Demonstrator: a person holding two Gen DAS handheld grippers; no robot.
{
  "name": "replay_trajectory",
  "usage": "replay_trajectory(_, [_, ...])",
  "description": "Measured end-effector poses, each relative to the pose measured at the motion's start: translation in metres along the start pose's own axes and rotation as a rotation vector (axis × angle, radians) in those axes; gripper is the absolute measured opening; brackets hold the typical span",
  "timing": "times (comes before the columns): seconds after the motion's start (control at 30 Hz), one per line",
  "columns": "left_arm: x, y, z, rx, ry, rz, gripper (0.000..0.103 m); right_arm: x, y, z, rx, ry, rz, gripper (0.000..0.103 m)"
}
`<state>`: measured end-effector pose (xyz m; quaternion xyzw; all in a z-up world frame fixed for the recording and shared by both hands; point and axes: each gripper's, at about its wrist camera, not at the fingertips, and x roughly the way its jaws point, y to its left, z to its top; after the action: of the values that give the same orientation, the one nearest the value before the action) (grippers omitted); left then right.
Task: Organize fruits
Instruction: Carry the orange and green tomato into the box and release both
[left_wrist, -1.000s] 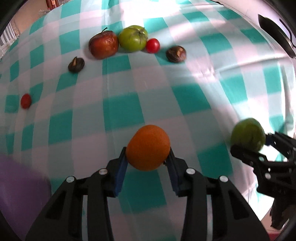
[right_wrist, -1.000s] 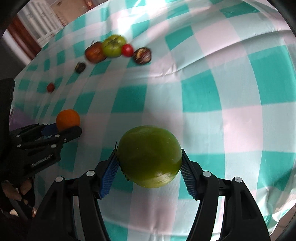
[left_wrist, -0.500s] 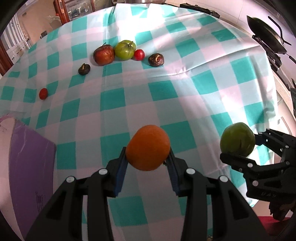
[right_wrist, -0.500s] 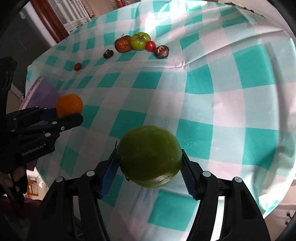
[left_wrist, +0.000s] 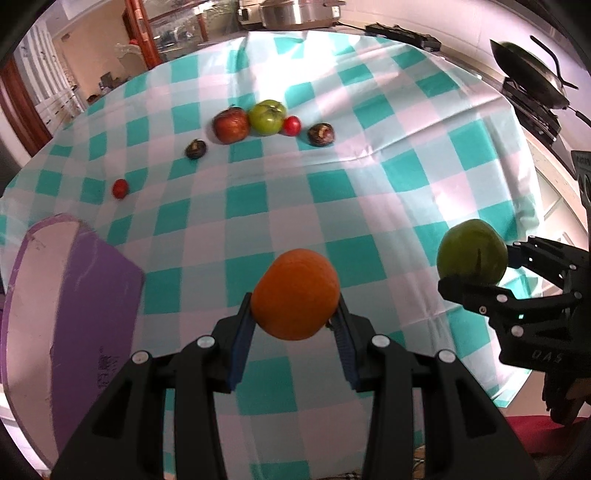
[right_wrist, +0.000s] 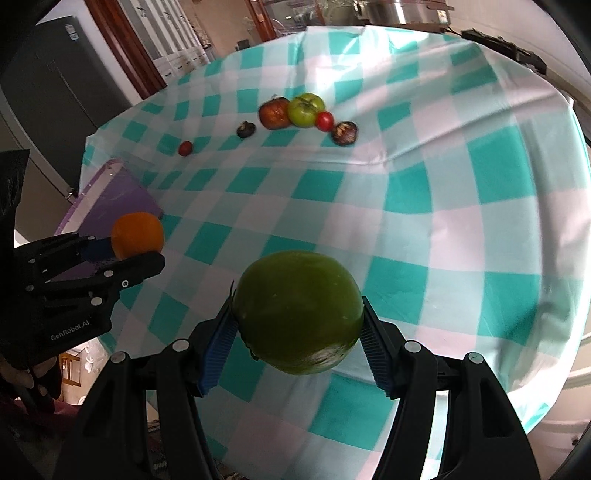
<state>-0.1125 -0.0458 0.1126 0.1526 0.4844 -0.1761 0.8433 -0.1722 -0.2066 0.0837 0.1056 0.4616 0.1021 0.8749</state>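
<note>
The left gripper (left_wrist: 295, 321) is clamped on an orange (left_wrist: 295, 293), and the right gripper (right_wrist: 297, 332) pinches a green apple (right_wrist: 297, 312). Both fruits hang clear above the checked tablecloth (left_wrist: 332, 192). I'd say sorting is midway: a cluster of fruit (left_wrist: 266, 120) sits at the far side and nothing is placed from these two. Both grippers tilt steeply downward, side by side.

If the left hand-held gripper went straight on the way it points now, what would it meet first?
Probably the bare checked cloth, just beyond the orange that the left hand-held gripper holds. No fruit lies in that line; the fruit row is farther off. Depth is hard to judge.
</note>
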Motion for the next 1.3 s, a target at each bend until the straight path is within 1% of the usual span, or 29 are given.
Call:
replay_trajectory(0.2, [-0.012, 0.030, -0.003, -0.055, -0.024, 0.019, 0.041, 0.006, 0.025, 0.011, -0.041, -0.007, 0.023, 0.063])
replay_trajectory(0.33, [-0.027, 0.058, -0.002, -0.098, -0.071, 0.029, 0.041, 0.015, 0.045, 0.024, -0.063, -0.006, 0.039, 0.063])
replay_trajectory(0.43, [-0.039, 0.085, -0.001, -0.140, -0.108, 0.041, 0.041, 0.026, 0.071, 0.038, -0.102, -0.001, 0.054, 0.063])
replay_trajectory(0.5, [-0.048, 0.112, -0.002, -0.183, -0.133, 0.054, 0.041, 0.034, 0.089, 0.049, -0.119, 0.001, 0.067, 0.063])
replay_trajectory(0.63, [-0.066, 0.170, -0.008, -0.276, -0.179, 0.087, 0.041, 0.048, 0.137, 0.077, -0.174, 0.000, 0.113, 0.063])
replay_trajectory(0.77, [-0.079, 0.239, -0.031, -0.412, -0.201, 0.132, 0.041, 0.060, 0.188, 0.103, -0.220, -0.006, 0.165, 0.063])
replay_trajectory(0.8, [-0.080, 0.253, -0.038, -0.437, -0.200, 0.142, 0.041, 0.064, 0.206, 0.110, -0.240, -0.004, 0.185, 0.063])
replay_trajectory(0.9, [-0.085, 0.305, -0.067, -0.547, -0.176, 0.188, 0.041, 0.072, 0.246, 0.122, -0.288, -0.002, 0.229, 0.063])
replay_trajectory(0.97, [-0.084, 0.330, -0.084, -0.600, -0.151, 0.202, 0.041, 0.080, 0.278, 0.131, -0.328, 0.006, 0.264, 0.063])
replay_trajectory(1.03, [-0.080, 0.353, -0.100, -0.639, -0.112, 0.216, 0.041, 0.090, 0.304, 0.139, -0.351, 0.024, 0.281, 0.063])
replay_trajectory(1.07, [-0.078, 0.358, -0.105, -0.644, -0.099, 0.214, 0.041, 0.096, 0.315, 0.143, -0.360, 0.035, 0.286, 0.063])
replay_trajectory(1.1, [-0.073, 0.364, -0.109, -0.643, -0.069, 0.203, 0.041, 0.103, 0.325, 0.147, -0.372, 0.051, 0.281, 0.063])
replay_trajectory(1.2, [-0.060, 0.371, -0.116, -0.617, 0.001, 0.162, 0.041, 0.140, 0.359, 0.153, -0.455, 0.170, 0.231, 0.063])
replay_trajectory(1.27, [-0.045, 0.368, -0.112, -0.572, 0.073, 0.114, 0.041, 0.169, 0.381, 0.150, -0.547, 0.261, 0.179, 0.063])
replay_trajectory(1.3, [-0.037, 0.367, -0.111, -0.566, 0.105, 0.082, 0.041, 0.184, 0.389, 0.147, -0.591, 0.313, 0.153, 0.063])
